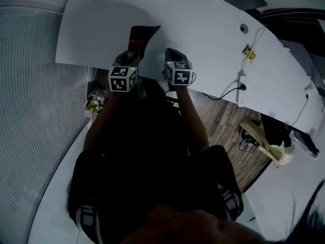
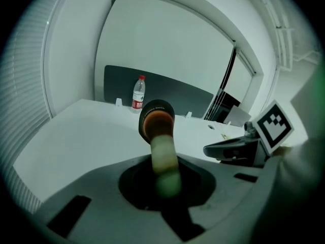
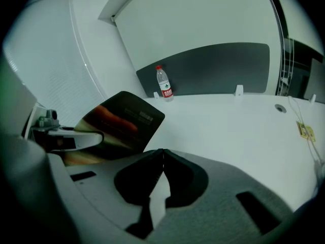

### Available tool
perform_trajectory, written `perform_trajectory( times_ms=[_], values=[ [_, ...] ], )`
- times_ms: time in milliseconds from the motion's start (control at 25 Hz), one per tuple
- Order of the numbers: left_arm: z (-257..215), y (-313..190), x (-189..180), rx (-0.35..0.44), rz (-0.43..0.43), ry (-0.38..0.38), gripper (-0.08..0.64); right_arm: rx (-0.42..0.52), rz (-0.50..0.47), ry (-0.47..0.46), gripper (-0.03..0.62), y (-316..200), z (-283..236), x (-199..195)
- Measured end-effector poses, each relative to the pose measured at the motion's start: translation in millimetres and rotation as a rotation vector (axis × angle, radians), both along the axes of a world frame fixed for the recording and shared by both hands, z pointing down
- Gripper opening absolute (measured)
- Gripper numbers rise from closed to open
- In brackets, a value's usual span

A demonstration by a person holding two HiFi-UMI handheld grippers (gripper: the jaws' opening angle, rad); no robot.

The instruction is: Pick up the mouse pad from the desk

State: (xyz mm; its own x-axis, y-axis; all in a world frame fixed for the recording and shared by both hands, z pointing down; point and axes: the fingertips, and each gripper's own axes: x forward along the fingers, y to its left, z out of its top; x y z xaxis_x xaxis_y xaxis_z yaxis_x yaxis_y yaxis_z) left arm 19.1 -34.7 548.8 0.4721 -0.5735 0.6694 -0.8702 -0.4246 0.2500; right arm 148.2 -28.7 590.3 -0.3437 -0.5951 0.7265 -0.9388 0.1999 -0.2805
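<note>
While left gripper [image 1: 135, 51] clamps it, mouse pad [image 3: 124, 122] tilts.

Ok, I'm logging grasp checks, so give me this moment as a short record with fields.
Held item: dark rectangular mouse pad with orange print, tilted up
Left hand-held gripper: shut on the mouse pad
Right hand-held gripper: shut, empty
Surface: white desk
Background: clear plastic water bottle with red label, upright by grey partition
</note>
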Motion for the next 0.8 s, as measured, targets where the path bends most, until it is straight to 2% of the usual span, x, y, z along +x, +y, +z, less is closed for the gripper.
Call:
perform_trajectory(
  times_ms=[120, 440, 800],
  values=[
    [-13.0, -4.9, -5.4, 0.018, 0.001, 0.006, 0.025, 0.024, 0.03, -0.009, 0.002, -5.4, -10.6, 3.5],
    [-68.0, -26.1, -38.5, 0.133, 0.015, 0.058, 0.025, 0.131, 0.13, 0.029, 0.002, -15.0, -54.2, -2.3],
    [-111.2, -32.8, -63.3, 0.181, 0.039, 0.127, 0.025, 0.187, 0.196, 0.069, 0.002, -11.5, -87.2, -10.8]
  ],
)
